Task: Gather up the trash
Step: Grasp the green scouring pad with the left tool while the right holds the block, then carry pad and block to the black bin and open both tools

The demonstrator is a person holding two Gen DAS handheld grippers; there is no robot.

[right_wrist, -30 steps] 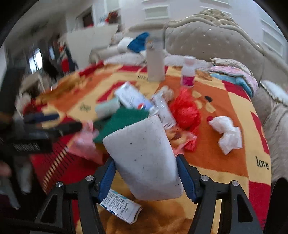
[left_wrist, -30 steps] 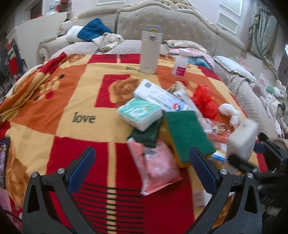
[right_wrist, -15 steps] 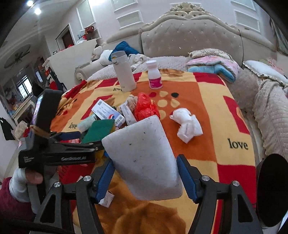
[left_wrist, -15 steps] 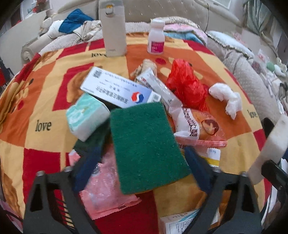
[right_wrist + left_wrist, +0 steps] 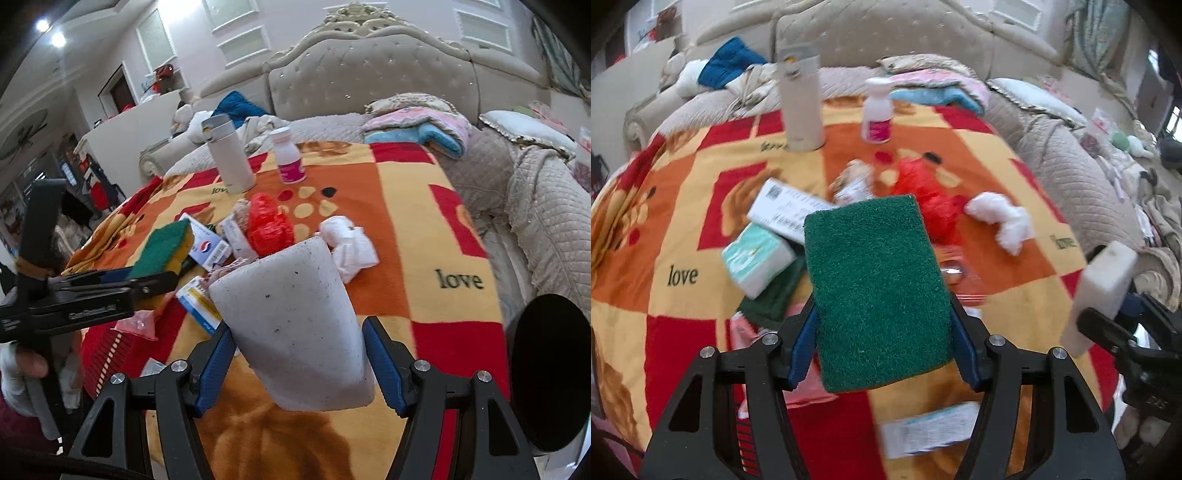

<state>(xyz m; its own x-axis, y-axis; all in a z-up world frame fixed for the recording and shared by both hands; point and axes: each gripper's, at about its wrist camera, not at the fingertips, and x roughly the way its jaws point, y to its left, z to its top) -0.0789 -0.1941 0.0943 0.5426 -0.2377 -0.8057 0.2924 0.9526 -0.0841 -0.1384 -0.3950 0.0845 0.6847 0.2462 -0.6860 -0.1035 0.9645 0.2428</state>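
Green scouring sponge [image 5: 879,291] with a yellow underside sits between the blue pads of my left gripper [image 5: 882,347], lifted above the patterned blanket [image 5: 679,229]; the jaws are closing on it and the pads press both its long edges. My right gripper [image 5: 299,363] is clamped on a grey-white foam block [image 5: 295,332], also held clear of the blanket. Behind the sponge lie a mint tissue pack [image 5: 757,258], a white printed box [image 5: 786,212], a red plastic bag [image 5: 923,195] and crumpled white tissue [image 5: 1001,221]. Farther back stand a tall white flask [image 5: 801,99] and a small white bottle [image 5: 877,114] with a pink label. The sponge hides much of the pile, including most of a pink packet [image 5: 753,354] and a clear snack wrapper [image 5: 955,273]. A paper packet [image 5: 931,428] near me is blurred, its print unreadable.
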